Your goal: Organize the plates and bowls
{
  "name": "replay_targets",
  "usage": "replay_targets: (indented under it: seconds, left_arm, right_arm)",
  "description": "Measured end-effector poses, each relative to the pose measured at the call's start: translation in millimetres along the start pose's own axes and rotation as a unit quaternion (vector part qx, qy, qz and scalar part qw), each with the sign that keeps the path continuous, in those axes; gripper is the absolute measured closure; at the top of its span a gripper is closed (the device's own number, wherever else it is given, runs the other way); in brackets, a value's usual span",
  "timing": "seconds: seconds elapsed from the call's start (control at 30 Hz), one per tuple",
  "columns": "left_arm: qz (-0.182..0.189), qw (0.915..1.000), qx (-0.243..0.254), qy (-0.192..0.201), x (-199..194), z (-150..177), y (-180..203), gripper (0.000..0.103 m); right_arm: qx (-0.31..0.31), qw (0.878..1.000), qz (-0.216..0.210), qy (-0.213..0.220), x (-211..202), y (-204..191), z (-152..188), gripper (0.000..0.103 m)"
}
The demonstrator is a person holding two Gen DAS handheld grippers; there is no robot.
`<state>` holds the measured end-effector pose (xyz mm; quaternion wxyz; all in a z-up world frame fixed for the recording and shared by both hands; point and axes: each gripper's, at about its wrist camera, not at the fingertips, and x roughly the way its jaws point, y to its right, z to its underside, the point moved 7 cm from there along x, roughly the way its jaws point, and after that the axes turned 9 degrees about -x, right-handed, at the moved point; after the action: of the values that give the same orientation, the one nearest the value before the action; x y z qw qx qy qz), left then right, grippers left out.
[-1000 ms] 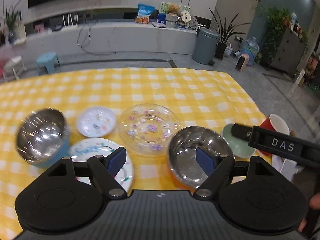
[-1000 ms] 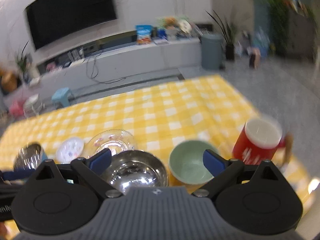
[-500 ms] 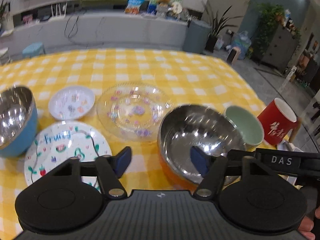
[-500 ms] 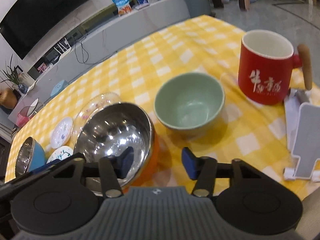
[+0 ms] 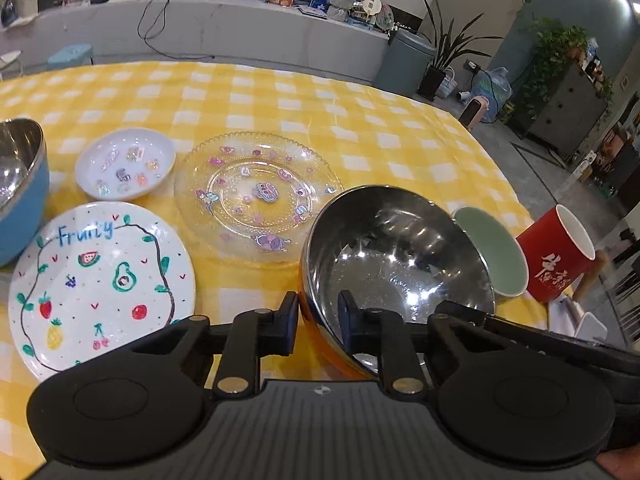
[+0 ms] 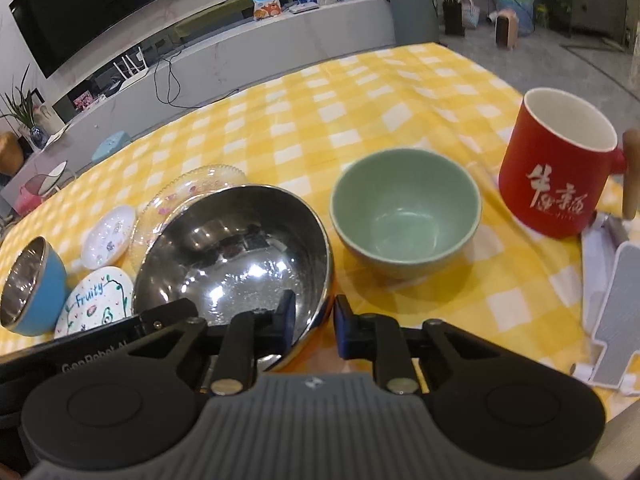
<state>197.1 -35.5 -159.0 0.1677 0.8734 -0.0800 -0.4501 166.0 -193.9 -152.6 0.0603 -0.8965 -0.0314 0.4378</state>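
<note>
Both grippers straddle the rim of a steel bowl with an orange outside (image 5: 396, 256), near the table's front edge on a yellow checked cloth (image 5: 280, 92). The left gripper (image 5: 318, 320) and right gripper (image 6: 314, 326) are each closing on that rim, one finger inside, one outside. Nothing looks sorted yet: the green bowl (image 6: 406, 212), blue-sided steel bowl (image 5: 20, 188), glass plate (image 5: 256, 196), fruit-pattern plate (image 5: 100, 284) and small white dish (image 5: 126, 162) lie separately, unstacked. A red mug (image 6: 560, 164) stands near the right edge.
</note>
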Motion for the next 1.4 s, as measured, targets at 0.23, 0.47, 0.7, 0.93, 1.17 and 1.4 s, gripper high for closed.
replay_targets:
  seconds: [0.23, 0.47, 0.7, 0.93, 1.17, 1.4]
  left_arm:
    - [-0.019, 0.9991, 0.018, 0.033, -17.2, -1.0, 7.5, 0.090]
    - [-0.055, 0.9941, 0.034, 0.087, -53.0, -6.5, 18.9, 0.092]
    - [-0.074, 0.9922, 0.030, 0.095, -82.3, -5.6, 18.5, 0.092]
    - [-0.124, 0.9889, 0.020, 0.080, -115.6, 0.9, 2.0, 0.091]
    - [-0.145, 0.9885, -0.012, 0.041, -148.9, 9.6, -38.0, 0.090]
    - [-0.142, 0.9882, -0.048, 0.030, -164.3, 14.0, -82.7, 0.090]
  right_arm:
    - [-0.022, 0.999, 0.019, 0.018, -16.3, -3.4, -1.8, 0.093]
    - [-0.043, 0.998, 0.013, 0.052, -41.8, -16.6, -8.5, 0.094]
    - [-0.031, 0.997, -0.031, 0.068, -67.2, -20.8, -11.7, 0.095]
    - [-0.060, 0.993, -0.061, 0.086, -93.9, -52.0, -8.8, 0.096]
    - [-0.097, 0.985, -0.125, 0.065, -100.7, -93.0, 10.2, 0.096]
    - [-0.127, 0.978, -0.165, 0.016, -86.6, -131.9, 35.3, 0.094]
